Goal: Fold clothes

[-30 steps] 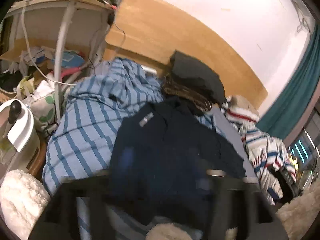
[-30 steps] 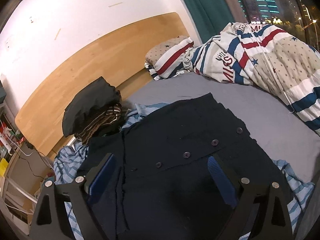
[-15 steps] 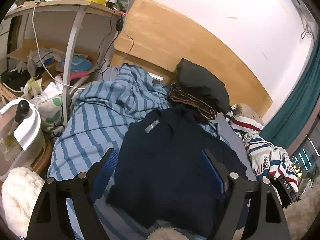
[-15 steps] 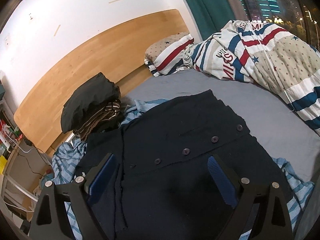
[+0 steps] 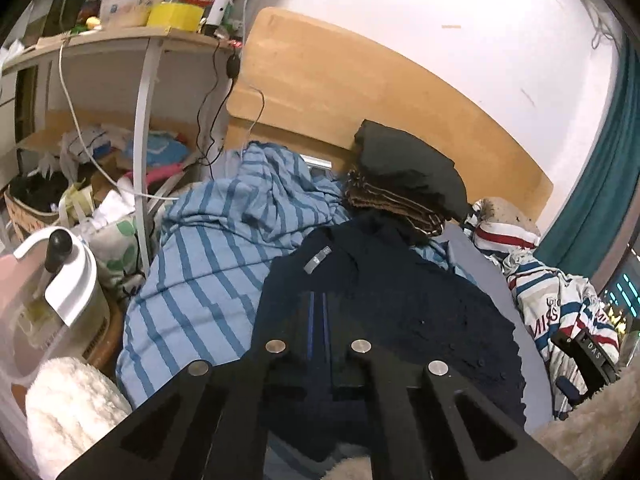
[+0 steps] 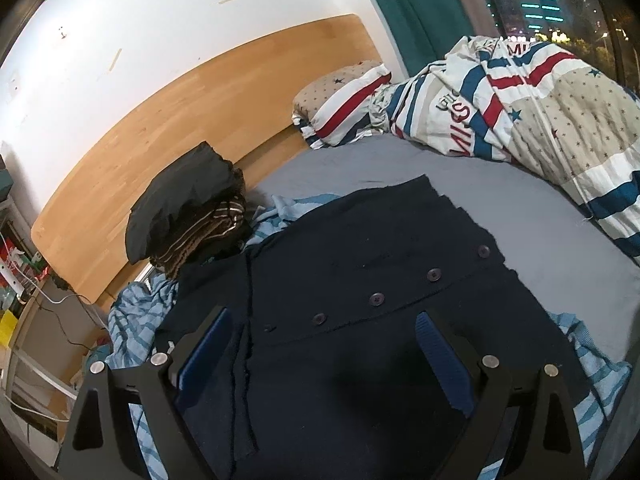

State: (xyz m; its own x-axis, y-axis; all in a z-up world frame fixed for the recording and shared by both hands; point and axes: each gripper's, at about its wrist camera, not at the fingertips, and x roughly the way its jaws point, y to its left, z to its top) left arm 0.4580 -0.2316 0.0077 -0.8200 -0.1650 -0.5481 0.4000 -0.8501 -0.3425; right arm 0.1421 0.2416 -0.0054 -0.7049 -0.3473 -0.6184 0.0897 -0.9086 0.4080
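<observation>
On bedside shelf [image 5: 120, 36], bowl [image 5: 128, 8]; contents unseen

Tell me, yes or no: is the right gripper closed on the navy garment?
No: the right gripper has its blue pads spread wide above the navy garment, pinching no cloth.

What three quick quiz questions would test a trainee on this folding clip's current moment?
1. True or false: the right gripper is open.
2. The left gripper is: A) wide open, B) shut.
3. What lies under the navy buttoned garment?

Key: 1 true. 2 B; its jaws have just been closing, and whether cloth is pinched cannot be told. 3 a blue striped cloth.
</observation>
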